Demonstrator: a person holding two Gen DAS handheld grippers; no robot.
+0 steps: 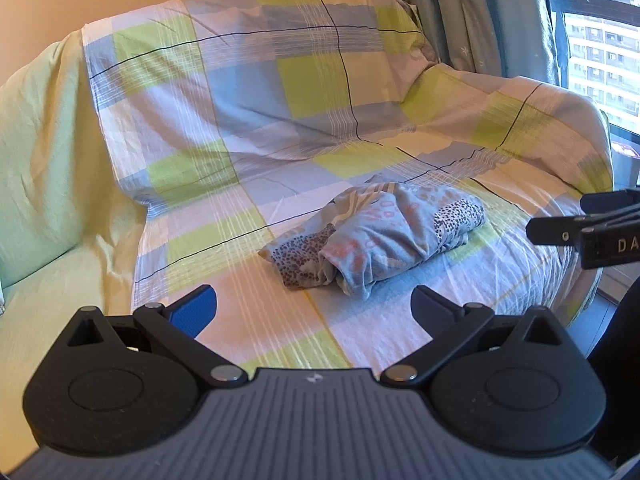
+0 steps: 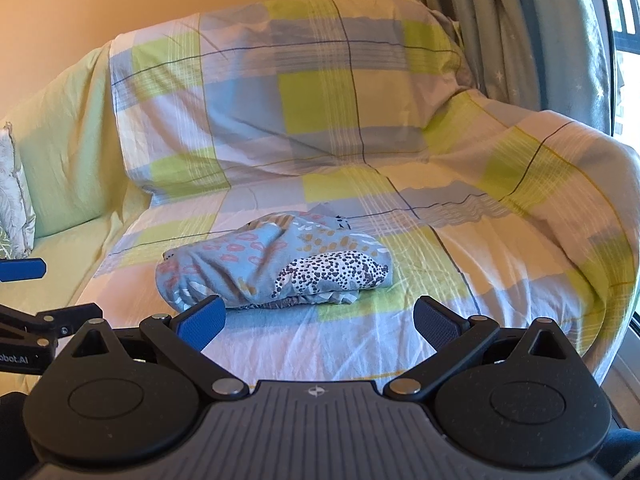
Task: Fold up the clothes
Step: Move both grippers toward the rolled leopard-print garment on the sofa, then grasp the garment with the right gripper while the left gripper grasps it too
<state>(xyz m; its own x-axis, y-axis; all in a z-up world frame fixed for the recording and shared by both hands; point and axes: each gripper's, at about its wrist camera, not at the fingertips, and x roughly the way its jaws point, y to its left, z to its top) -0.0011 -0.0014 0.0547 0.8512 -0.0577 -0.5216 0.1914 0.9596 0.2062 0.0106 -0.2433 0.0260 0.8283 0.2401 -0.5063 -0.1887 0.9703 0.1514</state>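
Garment (image 2: 276,266): one printed piece, pale blue with pink rings, mustard dashes and a spotted leopard figure, lying in a compact bundle on the seat of a sofa (image 1: 52,160) draped with a checked sheet (image 2: 320,100). It sits near the seat's middle, on the sheet, apart from both claws.

Handling, by judgement: thin, soft knit or cotton, light, limp. It will sag and drape from any pinch point and will not hold a shape by itself. Not fragile, not slippery on the sheet. Layers may slide over each other when lifted.

State of the bundle: layered and roughly oblong, yet rumpled, with creases on top and a loose flap at its left end in the left wrist view. That fits either a piece gathered up and awaiting spreading, or a rough fold already made. The pictures do not settle which.

Where to take hold: an outer edge or corner, pinching a hem rather than the bulky middle. A gathered, elastic-looking edge shows along the near side in the right wrist view.

Left claw (image 1: 314,312): jaws spread wide, nothing between them, held near and low, pointing at the bundle from its left.

Right claw (image 2: 318,322): also wide open and empty, just short of the bundle's near edge, level with the seat.
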